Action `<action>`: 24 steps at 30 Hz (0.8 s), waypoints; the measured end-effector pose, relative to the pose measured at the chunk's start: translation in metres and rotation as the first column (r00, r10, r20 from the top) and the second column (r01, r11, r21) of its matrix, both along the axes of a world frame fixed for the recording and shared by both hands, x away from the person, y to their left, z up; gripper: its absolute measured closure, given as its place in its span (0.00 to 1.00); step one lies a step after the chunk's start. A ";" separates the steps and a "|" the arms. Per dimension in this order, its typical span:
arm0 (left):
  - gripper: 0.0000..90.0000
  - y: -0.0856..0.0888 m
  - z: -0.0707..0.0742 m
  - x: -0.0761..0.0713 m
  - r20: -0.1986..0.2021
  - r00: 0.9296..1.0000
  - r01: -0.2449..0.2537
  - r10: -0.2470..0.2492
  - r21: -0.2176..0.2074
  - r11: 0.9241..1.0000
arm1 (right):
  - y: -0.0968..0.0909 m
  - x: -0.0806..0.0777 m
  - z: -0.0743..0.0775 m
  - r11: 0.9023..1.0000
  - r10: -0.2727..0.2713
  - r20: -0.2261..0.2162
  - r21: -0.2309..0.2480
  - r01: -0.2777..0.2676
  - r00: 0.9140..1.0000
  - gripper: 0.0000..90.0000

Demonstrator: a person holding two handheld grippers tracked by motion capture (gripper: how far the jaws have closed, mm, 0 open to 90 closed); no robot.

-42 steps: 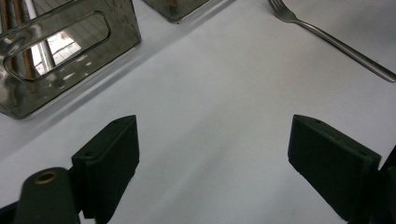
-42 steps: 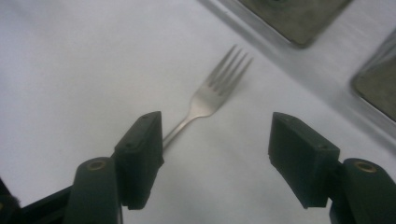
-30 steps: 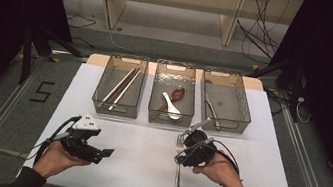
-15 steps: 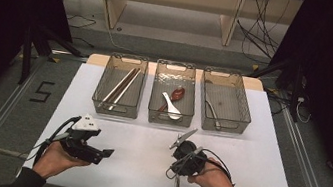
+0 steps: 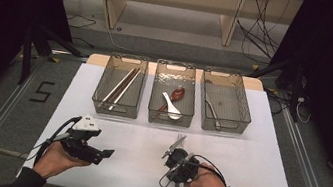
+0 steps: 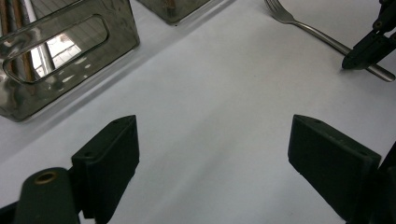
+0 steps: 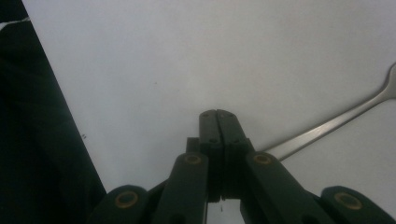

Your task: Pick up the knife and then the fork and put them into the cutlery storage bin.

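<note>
In the high view, a white table (image 5: 255,158) fills the middle of the frame, with three clear bins in a row along its upper part. The right gripper (image 5: 178,168) sits in the lower centre, held in a hand that comes in from the bottom edge. The fork (image 5: 176,186) lies on the table right under it; only a short bit of handle pokes out below the gripper, and the rest is covered.

In the right gripper view, the two black jaws stand pressed together at the centre of the frame, tips touching, having just been closing. The fork (image 7: 336,123) runs from the jaws' right side up to the right edge, where its head is cut off. Its near end slips behind the jaws, so I cannot tell whether the handle is pinched or merely beside them.

In the left gripper view, the fork (image 6: 322,37) lies in the upper right, tines toward the top edge, with the right gripper's tip (image 6: 357,58) resting at its handle.

The left gripper (image 5: 89,149) is at the lower left of the high view, jaws spread wide over bare table.

The left bin (image 5: 104,89) holds long sticks; the middle bin (image 5: 156,97) holds two spoons. The contents of the right bin (image 5: 245,111) are hard to make out.
</note>
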State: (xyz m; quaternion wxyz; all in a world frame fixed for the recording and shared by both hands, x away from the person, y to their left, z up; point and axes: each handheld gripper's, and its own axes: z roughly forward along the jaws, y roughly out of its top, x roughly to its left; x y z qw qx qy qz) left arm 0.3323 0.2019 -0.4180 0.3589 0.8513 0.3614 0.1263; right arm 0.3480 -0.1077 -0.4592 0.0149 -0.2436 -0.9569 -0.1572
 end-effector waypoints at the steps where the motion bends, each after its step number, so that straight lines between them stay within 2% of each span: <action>1: 0.18 0.000 0.000 0.000 -0.002 1.000 -0.002 0.002 0.001 1.000 | 0.000 -0.001 -0.001 1.000 -0.002 -0.003 -0.006 0.002 1.000 1.00; 5: 0.18 0.000 0.000 0.000 -0.003 1.000 -0.002 0.002 -0.001 1.000 | -0.001 0.000 -0.001 1.000 0.014 -0.001 -0.019 -0.015 1.000 1.00; 6: 0.18 0.000 0.000 0.000 -0.003 1.000 -0.001 0.001 0.001 1.000 | -0.001 -0.001 0.000 1.000 -0.001 -0.017 -0.023 0.000 1.000 1.00; 7: 0.18 0.000 0.000 0.000 -0.006 1.000 0.002 -0.002 0.003 1.000 | -0.002 -0.001 -0.001 1.000 0.015 -0.013 -0.025 -0.015 1.000 1.00; 11: 0.18 0.000 -0.001 0.000 -0.007 1.000 -0.003 0.003 -0.002 1.000 | -0.004 -0.001 0.000 0.999 0.000 -0.024 -0.034 -0.001 1.000 1.00; 12: 0.18 0.000 -0.001 0.000 -0.007 1.000 -0.003 0.003 -0.001 1.000 | -0.006 -0.001 0.000 0.999 0.017 -0.017 -0.046 -0.018 1.000 1.00; 16: 0.18 0.000 -0.001 0.000 -0.006 1.000 -0.001 0.001 0.001 1.000 | -0.012 -0.001 0.001 0.997 0.011 -0.013 -0.079 -0.012 1.000 1.00; 17: 0.18 0.000 -0.001 0.000 -0.006 1.000 -0.003 0.003 -0.002 1.000 | -0.015 0.000 0.001 0.996 0.026 -0.008 -0.088 -0.026 1.000 1.00; 24: 0.18 -0.001 -0.001 0.001 -0.007 1.000 -0.002 0.002 0.004 1.000 | -0.039 0.005 0.003 0.993 -0.046 -0.034 -0.114 0.042 0.998 1.00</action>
